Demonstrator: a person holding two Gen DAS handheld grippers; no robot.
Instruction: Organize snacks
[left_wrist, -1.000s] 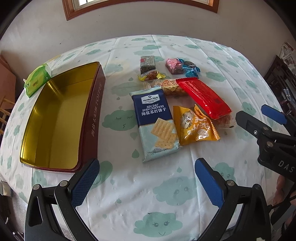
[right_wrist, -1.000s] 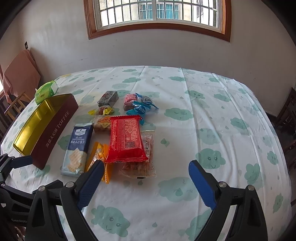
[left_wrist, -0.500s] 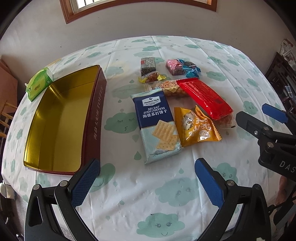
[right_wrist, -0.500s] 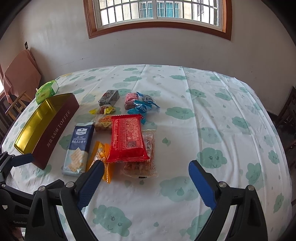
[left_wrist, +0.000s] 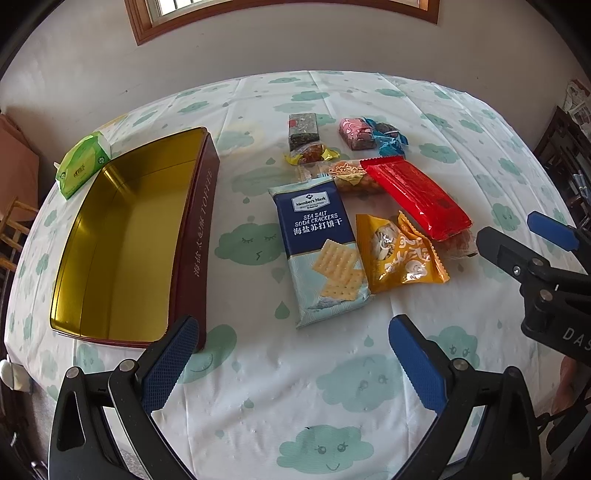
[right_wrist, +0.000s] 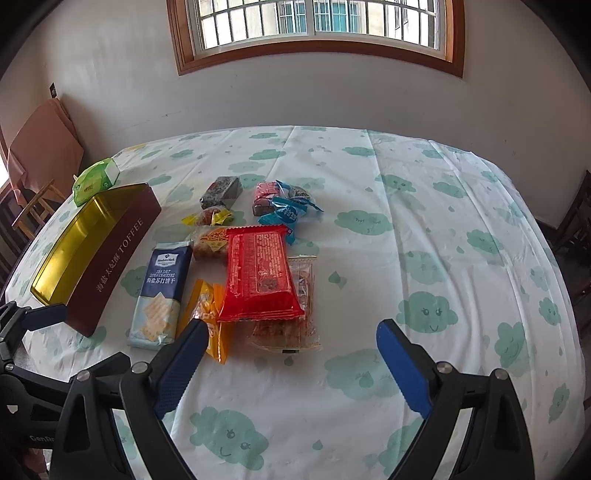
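An open maroon toffee tin (left_wrist: 201, 236) with a gold, empty inside lies at the left (right_wrist: 114, 251). Right of it lie a blue soda cracker pack (left_wrist: 319, 251) (right_wrist: 162, 291), an orange snack bag (left_wrist: 397, 254) (right_wrist: 208, 317), a red pack (left_wrist: 417, 195) (right_wrist: 258, 273) on top of a clear snack pack (right_wrist: 295, 321), and several small wrapped sweets (left_wrist: 362, 134) behind. My left gripper (left_wrist: 291, 354) is open and empty, above the table's near edge in front of the crackers. My right gripper (right_wrist: 290, 365) is open and empty, in front of the red pack.
A green tissue pack (left_wrist: 83, 164) lies behind the tin at the table's far left edge. The table has a cloud-print cloth (right_wrist: 424, 240). A wooden chair (right_wrist: 33, 206) stands left of the table, dark furniture (left_wrist: 569, 147) at the right.
My left gripper has drifted slightly back and up, so the tin and snacks sit a little lower in its view. My right gripper has barely moved. Both stay open.
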